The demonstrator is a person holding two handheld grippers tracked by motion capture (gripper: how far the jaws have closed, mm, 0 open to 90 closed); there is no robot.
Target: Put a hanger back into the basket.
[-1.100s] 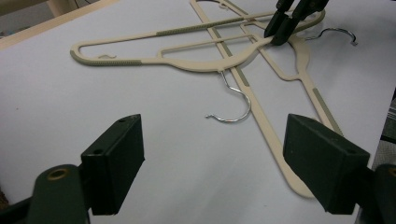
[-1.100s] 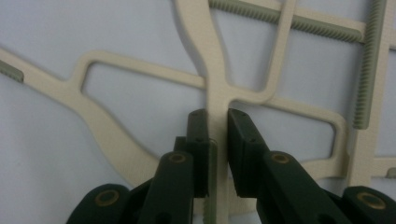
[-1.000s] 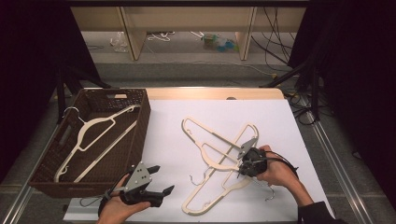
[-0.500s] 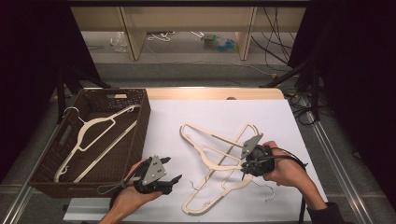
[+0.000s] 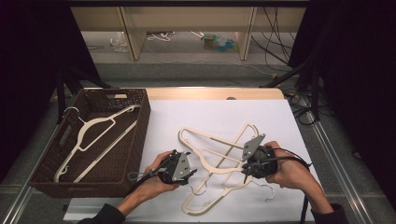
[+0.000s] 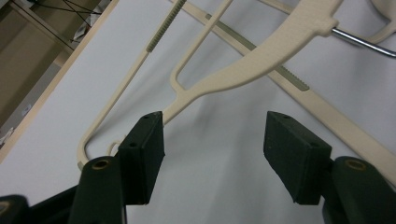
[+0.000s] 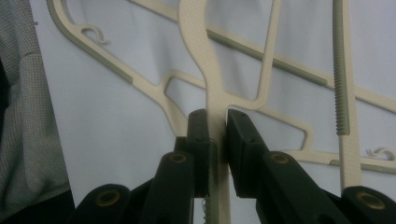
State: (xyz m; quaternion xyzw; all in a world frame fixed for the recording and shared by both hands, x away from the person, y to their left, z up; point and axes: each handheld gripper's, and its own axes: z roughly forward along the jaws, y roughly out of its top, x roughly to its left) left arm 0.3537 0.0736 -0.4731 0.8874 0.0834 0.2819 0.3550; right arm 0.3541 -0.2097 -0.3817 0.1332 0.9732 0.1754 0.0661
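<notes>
Hangers lie tangled on the white table; my right gripper clamps one hanger's arm, while my left gripper, its jaws just narrowing yet gaping empty, approaches. Lifting now, I judge, could drag the interlocked neighbours along.

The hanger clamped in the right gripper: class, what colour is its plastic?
Cream, seen best in the right gripper view, where the hanger sits between the black fingers.

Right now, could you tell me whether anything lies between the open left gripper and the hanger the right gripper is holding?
Nothing visible does. The left gripper faces bare white table, and the held hanger passes just beyond its fingertips. The right gripper clamps that hanger. A second hanger lies crossed beneath it.
</notes>
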